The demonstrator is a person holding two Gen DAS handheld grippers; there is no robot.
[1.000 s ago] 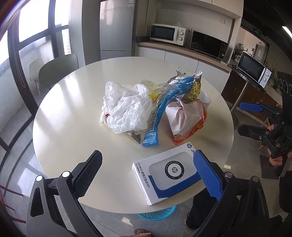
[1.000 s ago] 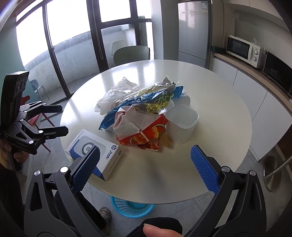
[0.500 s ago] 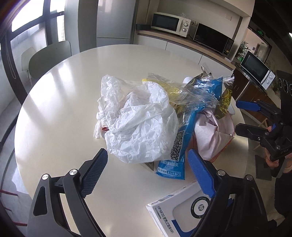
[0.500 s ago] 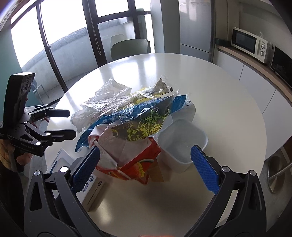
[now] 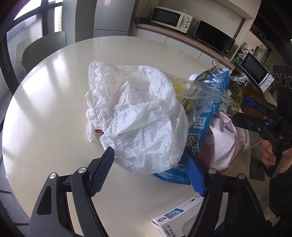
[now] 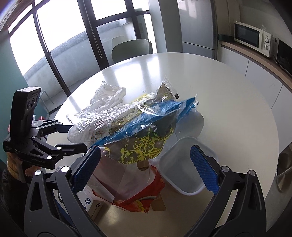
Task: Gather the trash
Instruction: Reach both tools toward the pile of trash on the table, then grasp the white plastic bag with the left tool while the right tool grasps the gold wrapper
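A heap of trash was seen piled near the middle of the round white surface (image 5: 45, 113). In the left wrist view, the left tool (image 5: 148, 170) was held wide open with its blue pads on either side of the near edge of a crumpled white plastic bag (image 5: 142, 116); nothing was gripped, and whether the pads touched the bag could not be told. At 3 o'clock of the bag, a blue wrapper (image 5: 202, 125) with a QR code was lying against it, and a clear crinkled film (image 5: 204, 89) was draped over both. Further toward 3 o'clock, pinkish-white paper (image 5: 224, 138) was bunched up. A white and blue HP box (image 5: 175, 220) was seen at 5 o'clock of the bag, at the near rim of the surface.

In the right wrist view, the right tool (image 6: 144, 168) was likewise spread wide with nothing between its pads. It was poised above a dark wrapper with yellow ornament (image 6: 144, 145) and a red and orange paper bag (image 6: 138, 193) lying beneath it. A translucent plastic container (image 6: 182, 169) was standing at 3 o'clock of the red bag, just inside the right pad. The blue wrapper (image 6: 164, 111) was stretched across the top of the heap.

Microwaves (image 5: 170, 17) were lined up on a counter beyond the surface.
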